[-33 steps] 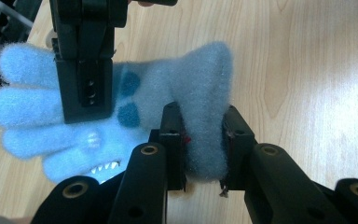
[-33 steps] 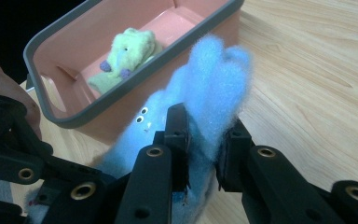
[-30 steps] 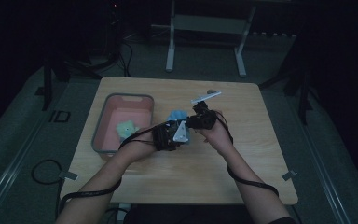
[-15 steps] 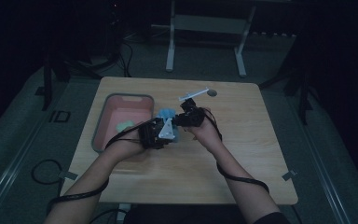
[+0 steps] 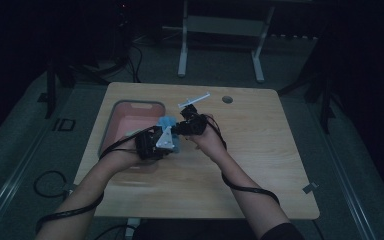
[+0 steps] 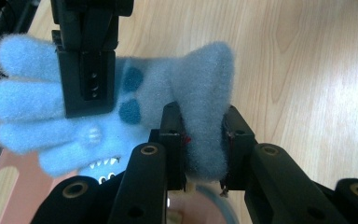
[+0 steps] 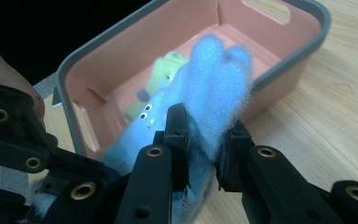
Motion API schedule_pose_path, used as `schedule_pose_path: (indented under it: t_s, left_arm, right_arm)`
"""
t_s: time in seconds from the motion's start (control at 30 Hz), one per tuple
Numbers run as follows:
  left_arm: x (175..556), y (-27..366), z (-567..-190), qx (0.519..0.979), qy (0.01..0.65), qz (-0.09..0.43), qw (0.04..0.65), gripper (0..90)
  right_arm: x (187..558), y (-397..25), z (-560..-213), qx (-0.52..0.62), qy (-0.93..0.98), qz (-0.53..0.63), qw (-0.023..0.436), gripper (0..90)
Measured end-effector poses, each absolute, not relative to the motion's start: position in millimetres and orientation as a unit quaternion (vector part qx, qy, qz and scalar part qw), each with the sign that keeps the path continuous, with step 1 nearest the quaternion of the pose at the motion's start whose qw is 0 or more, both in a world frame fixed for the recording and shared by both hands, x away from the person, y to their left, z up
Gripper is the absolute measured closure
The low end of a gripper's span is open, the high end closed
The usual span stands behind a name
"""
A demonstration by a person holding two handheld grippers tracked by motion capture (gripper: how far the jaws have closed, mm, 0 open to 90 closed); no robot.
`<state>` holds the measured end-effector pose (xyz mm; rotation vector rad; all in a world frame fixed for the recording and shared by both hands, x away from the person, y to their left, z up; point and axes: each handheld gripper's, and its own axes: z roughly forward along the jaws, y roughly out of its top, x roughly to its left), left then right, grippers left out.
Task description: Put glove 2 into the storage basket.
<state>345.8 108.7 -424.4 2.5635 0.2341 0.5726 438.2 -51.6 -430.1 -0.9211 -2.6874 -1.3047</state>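
Overhead, fluffy blue monster glove (image 6: 135,107) with dark spots, clamped between left tongs (image 6: 204,140) and right tongs (image 7: 205,149).

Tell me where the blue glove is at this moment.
In the high view the blue glove is held above the table, between the left gripper and right gripper, just right of the pink bin.

Table (image 5: 260,175): bin, glove, both grippers and a small stick-like item are carried on it.
Bin (image 5: 111,127): set at 9 o'clock of table centre.
Toy (image 7: 156,88): lying inside the bin.
Glove (image 5: 168,131): held just beside the bin's 3 o'clock rim, between both grippers.
Left gripper (image 5: 166,142): at 7 o'clock of the glove.
Right gripper (image 5: 177,128): at 3 o'clock of the glove.
Stick-like item (image 5: 194,100): at 12 o'clock of the right gripper, apart from it.
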Motion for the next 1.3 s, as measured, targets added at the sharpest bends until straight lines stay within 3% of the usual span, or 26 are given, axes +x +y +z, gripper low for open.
schedule_pose_path:
  t_s: [1.3]
  left_arm:
    - [332, 205, -424, 0.944, 0.136, 0.207, 0.216, 74.8]
  right_arm:
    - [437, 59, -440, -0.251, -0.875, -0.413, 0.035, 77.2]
